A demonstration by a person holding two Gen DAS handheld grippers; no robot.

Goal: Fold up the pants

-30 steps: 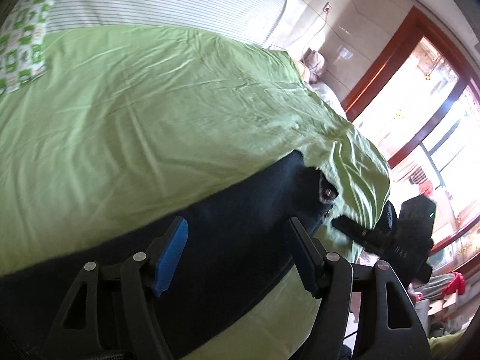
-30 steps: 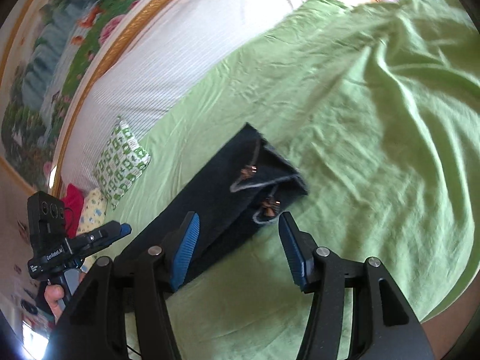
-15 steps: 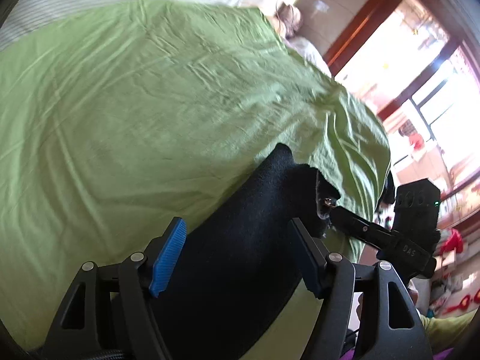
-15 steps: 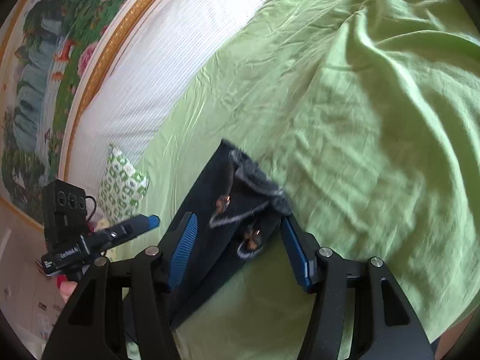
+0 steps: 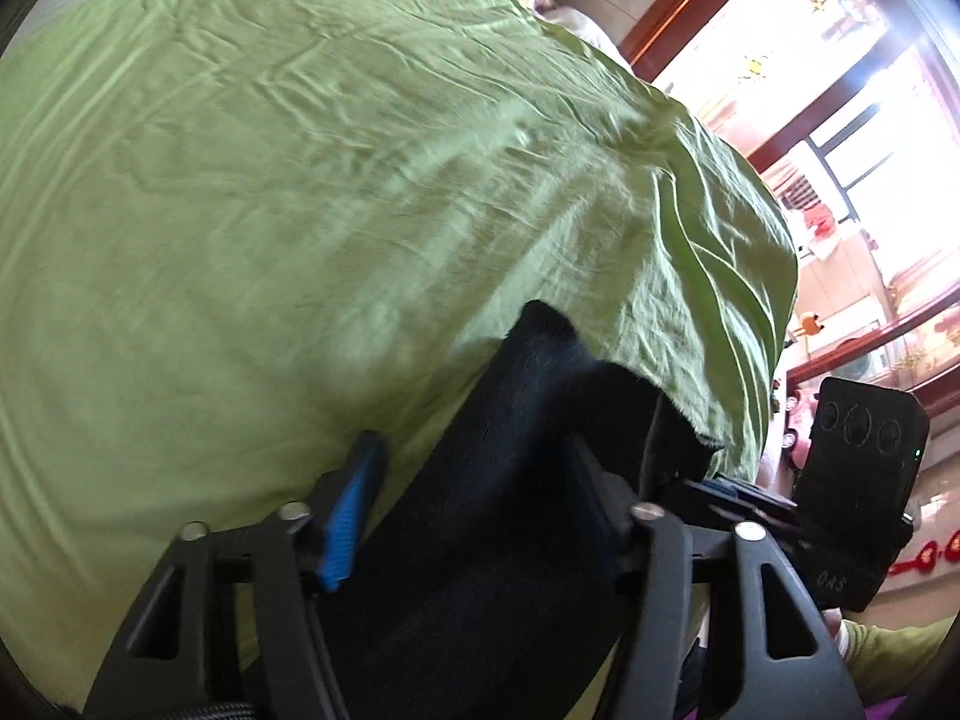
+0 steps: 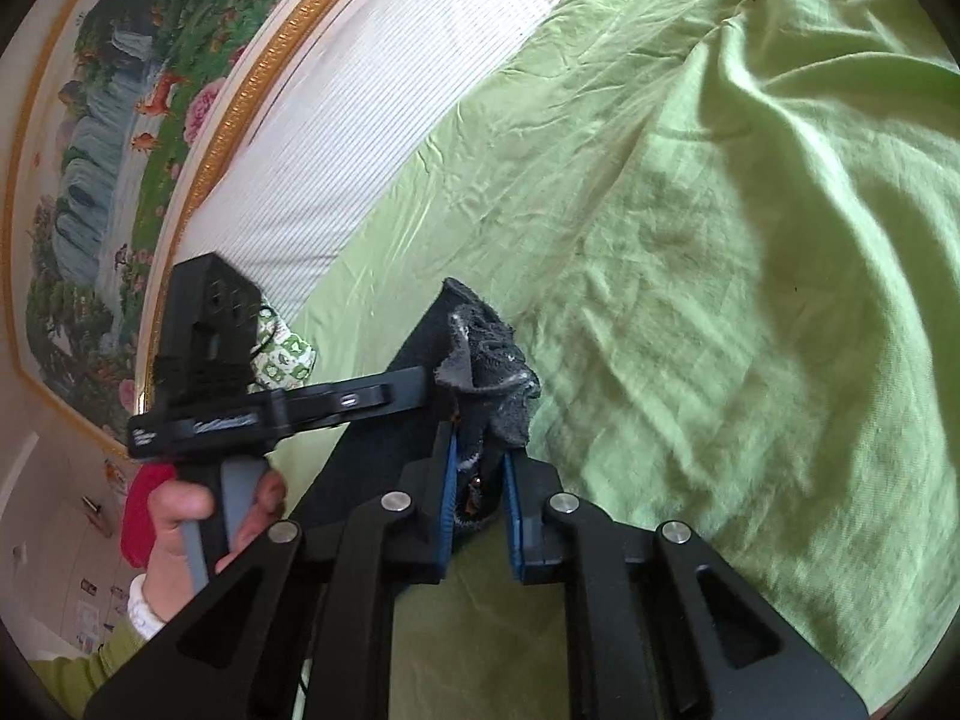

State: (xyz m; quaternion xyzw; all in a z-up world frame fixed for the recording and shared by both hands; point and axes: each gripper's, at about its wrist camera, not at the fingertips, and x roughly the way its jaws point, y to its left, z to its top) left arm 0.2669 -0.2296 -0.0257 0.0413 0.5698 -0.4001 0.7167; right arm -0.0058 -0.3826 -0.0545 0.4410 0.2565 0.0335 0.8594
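Note:
Dark navy pants (image 5: 516,480) lie folded lengthwise on a green bedsheet (image 5: 300,210). In the left wrist view my left gripper (image 5: 474,492) is open, its blue-padded fingers straddling the pants. In the right wrist view my right gripper (image 6: 478,480) is shut on the frayed waist end of the pants (image 6: 486,360), bunching it up. The left gripper (image 6: 336,402) shows there too, reaching over the pants from the left. The right gripper's body (image 5: 852,480) shows at the right of the left wrist view.
A white striped headboard cushion (image 6: 372,90) and a framed painting (image 6: 120,120) stand behind the bed. A green patterned pillow (image 6: 282,354) lies by the headboard. A bright window with a wooden frame (image 5: 840,90) lies beyond the bed edge.
My right gripper has closed on the waist end of the pants. My left gripper has moved along the pants toward the right gripper, staying open.

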